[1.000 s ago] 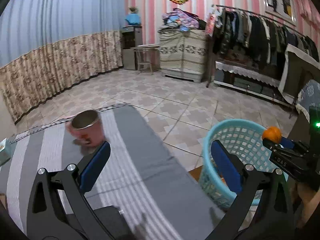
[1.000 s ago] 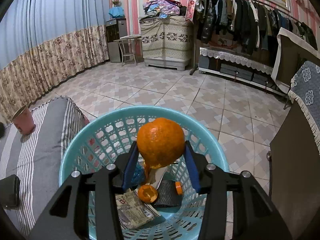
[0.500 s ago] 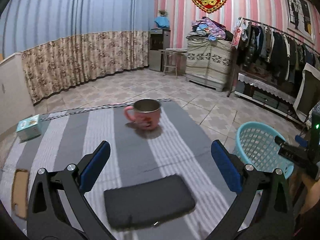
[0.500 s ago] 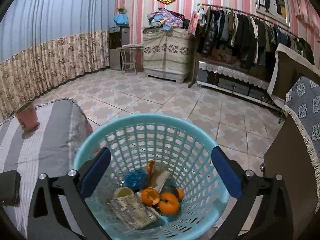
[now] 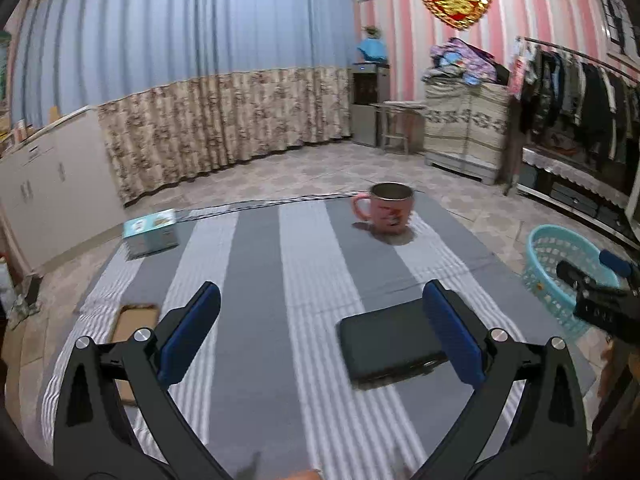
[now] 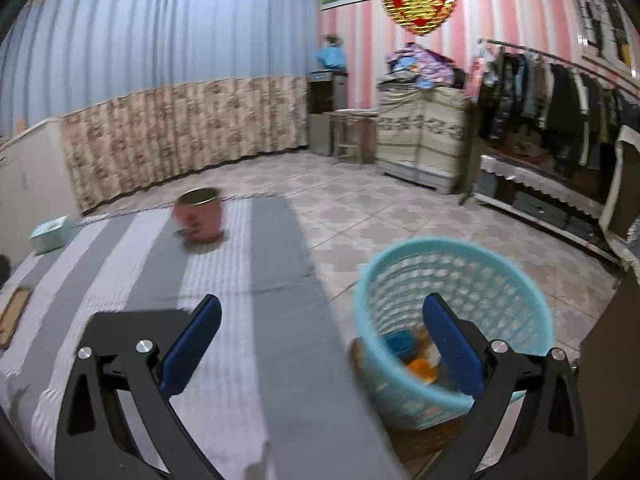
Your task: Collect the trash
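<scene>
Left wrist view: left gripper (image 5: 320, 336), jaws spread wide, nothing between them, over a table (image 5: 256, 264) covered in a grey-and-white striped cloth. On the cloth: a pink mug (image 5: 387, 213) with a metal rim, upright near the far edge; a teal box (image 5: 151, 233) at the far left corner; a flat dark case (image 5: 390, 342) near the right blue pad; a flat brown card-like piece (image 5: 130, 326) at the left edge, partly behind the gripper frame. The mug's inside is not readable from this angle.

At the right edge of this view, the teal basket (image 5: 560, 276) stands on the floor beside the table, with the tip of the right gripper (image 5: 600, 280) in front of it. The basket's inside is hidden here.

Right wrist view, blurred: right gripper (image 6: 322, 340), jaws spread wide and empty, over the table's right edge, with the basket (image 6: 456, 280) partly behind the right blue pad. This view looks into the basket: the trash lies at its bottom, something orange (image 6: 420, 368), something blue (image 6: 400, 340), and other pieces too smeared to name. The mug (image 6: 199, 214), teal box (image 6: 50, 234), dark case (image 6: 132, 324) and brown piece (image 6: 14, 314) show too, all further left in the picture.

Only the left view shows both grippers at once; only the right shows the basket's contents.
</scene>
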### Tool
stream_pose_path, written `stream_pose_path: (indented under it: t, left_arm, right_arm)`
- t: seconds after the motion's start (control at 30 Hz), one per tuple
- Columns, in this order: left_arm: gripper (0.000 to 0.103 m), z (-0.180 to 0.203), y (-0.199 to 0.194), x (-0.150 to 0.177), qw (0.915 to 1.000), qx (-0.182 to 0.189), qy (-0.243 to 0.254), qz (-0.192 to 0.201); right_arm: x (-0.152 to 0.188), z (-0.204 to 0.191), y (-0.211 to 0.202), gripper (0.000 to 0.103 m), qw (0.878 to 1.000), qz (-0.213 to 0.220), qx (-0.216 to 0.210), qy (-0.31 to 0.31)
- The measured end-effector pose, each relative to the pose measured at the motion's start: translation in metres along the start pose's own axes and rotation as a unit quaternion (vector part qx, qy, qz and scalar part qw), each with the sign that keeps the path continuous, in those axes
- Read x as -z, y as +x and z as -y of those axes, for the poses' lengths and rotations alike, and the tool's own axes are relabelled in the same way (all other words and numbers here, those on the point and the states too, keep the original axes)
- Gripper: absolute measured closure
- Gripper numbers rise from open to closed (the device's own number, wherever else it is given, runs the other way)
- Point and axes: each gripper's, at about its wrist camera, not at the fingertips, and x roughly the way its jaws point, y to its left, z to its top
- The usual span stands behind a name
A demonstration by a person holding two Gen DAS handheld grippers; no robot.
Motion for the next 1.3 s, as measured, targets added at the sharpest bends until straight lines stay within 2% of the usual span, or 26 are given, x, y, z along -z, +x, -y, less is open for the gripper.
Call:
stream_pose_path:
  t: [0.13,0.43,0.87,1.03,1.3]
  left_arm:
    - [0.005,-0.019,-0.007,0.015,0.9999,-0.004,-0.012,-0.001]
    - [0.005,-0.045,-0.022,0.046,0.9991,-0.006,-0.039,-0.015]
    - [0.005,-0.051,-0.075,0.053,0.9993,-0.009,-0.031,0.017]
    - [0.005,-0.053,-0.095,0.05,0.9989,0.002,-0.031,0.034]
    - [0.005,-0.055,-0.103,0.048,0.9987,0.008,-0.034,0.038]
  right_arm:
    - [0.013,-0.03,-0.014,0.005,0.999,-0.005,-0.035,-0.01]
    - [0.042,-0.076,-0.053,0.005,0.999,-0.008,-0.044,-0.019]
    - [0.036,-0.092,-0.109,0.005,0.999,0.025,-0.02,-0.034]
    - [0.032,-0.097,-0.126,0.005,0.999,0.036,-0.015,-0.037]
    - [0.028,-0.098,-0.138,0.005,0.998,0.045,-0.01,-0.04]
